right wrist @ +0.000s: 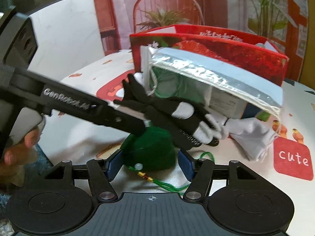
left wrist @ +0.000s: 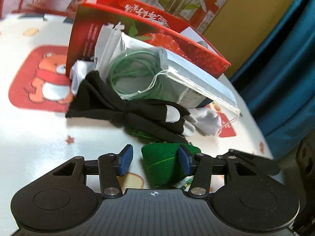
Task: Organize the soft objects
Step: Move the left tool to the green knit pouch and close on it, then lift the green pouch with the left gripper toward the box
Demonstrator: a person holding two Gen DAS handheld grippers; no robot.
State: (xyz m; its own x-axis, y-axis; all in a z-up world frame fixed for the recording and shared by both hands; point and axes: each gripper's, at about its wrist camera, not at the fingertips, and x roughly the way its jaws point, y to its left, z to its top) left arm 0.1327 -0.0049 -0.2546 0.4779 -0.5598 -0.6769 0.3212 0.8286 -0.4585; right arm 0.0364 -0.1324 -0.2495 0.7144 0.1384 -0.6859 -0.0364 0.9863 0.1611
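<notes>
A dark green felt sachet with a bead and green tassel lies on the tablecloth. My left gripper stands open around it; its right pad is at the sachet's edge and a gap shows at the left pad. My right gripper is open too, with the sachet between its blue pads and a gap on the right side. The left gripper's black arm crosses over the sachet in the right wrist view. A black glove lies just beyond.
Behind the gloves stands a red box. A bagged pack of masks leans on it over a coil of green cord. A white glove lies at the right. A hand holds the left gripper.
</notes>
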